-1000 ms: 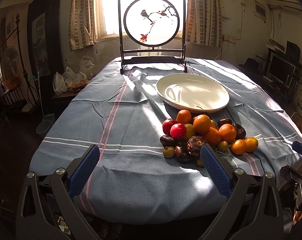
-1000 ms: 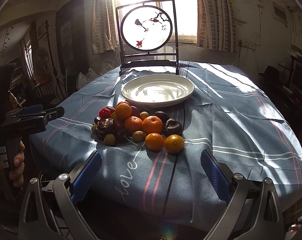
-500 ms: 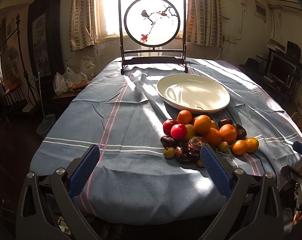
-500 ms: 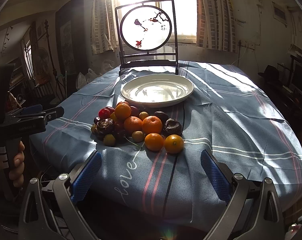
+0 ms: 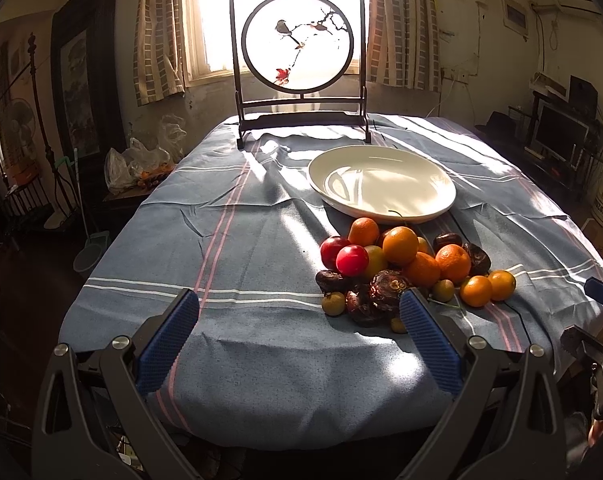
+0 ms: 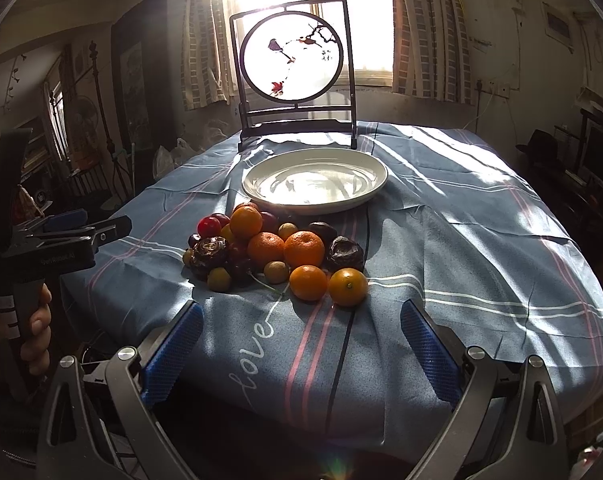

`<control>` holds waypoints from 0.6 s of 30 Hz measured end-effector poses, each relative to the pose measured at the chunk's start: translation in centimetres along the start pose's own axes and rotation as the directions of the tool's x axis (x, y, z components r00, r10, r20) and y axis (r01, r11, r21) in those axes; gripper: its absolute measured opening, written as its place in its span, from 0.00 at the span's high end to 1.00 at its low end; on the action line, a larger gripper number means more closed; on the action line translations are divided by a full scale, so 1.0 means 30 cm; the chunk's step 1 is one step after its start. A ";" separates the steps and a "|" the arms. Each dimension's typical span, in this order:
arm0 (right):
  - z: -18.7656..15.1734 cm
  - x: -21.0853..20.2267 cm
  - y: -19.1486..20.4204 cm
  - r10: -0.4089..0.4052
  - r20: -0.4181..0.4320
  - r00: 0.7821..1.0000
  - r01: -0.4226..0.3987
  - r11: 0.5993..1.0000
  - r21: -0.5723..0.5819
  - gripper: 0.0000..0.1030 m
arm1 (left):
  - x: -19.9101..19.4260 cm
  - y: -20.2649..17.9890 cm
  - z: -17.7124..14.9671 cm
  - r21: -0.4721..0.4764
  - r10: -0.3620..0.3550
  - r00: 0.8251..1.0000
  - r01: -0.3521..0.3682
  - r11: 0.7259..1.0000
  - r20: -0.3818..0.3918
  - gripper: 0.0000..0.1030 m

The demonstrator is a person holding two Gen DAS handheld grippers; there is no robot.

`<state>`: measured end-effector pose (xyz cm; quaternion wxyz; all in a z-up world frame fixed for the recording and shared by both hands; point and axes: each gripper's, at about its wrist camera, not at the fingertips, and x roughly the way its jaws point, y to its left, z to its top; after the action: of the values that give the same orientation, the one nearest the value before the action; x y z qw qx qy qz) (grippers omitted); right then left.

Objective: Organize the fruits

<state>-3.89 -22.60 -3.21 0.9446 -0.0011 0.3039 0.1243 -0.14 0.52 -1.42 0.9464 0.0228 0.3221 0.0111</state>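
Observation:
A pile of fruit (image 5: 401, 268) lies on the blue striped tablecloth: oranges, red plums, dark brown fruits and small yellow-green ones. It also shows in the right wrist view (image 6: 273, 252). An empty white plate (image 5: 381, 184) sits just behind the pile, also seen in the right wrist view (image 6: 315, 180). My left gripper (image 5: 297, 332) is open and empty near the table's front edge, left of the pile. My right gripper (image 6: 301, 344) is open and empty at the front edge, in front of the pile.
A dark framed round screen with a bird painting (image 5: 297, 56) stands at the table's far end. The cloth-covered table (image 5: 221, 220) has dark floor and furniture to its left. The other gripper and hand (image 6: 41, 240) show at the left of the right wrist view.
Both views have crept slightly toward the table. The fruit and the plate have not moved. Both grippers stay open.

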 end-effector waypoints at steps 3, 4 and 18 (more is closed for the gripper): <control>-0.004 0.000 -0.015 -0.012 0.003 1.000 0.012 1.000 0.005 0.04 | 0.023 -0.039 -0.014 0.053 -0.028 1.000 0.028 0.998 -0.007 0.04; -0.006 0.000 -0.021 -0.015 0.003 1.000 0.015 1.000 0.009 0.04 | 0.039 -0.059 -0.020 0.081 -0.042 0.999 0.043 0.996 -0.017 0.04; -0.041 0.065 -0.144 -0.018 -0.038 0.999 0.021 0.995 0.094 0.04 | 0.295 -0.239 -0.030 0.228 -0.078 0.991 0.101 0.968 -0.107 0.37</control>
<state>-2.06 -26.42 -5.66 0.9389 0.0381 0.3269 0.1007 6.36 -6.29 -7.88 0.9199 0.1185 0.3677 -0.0682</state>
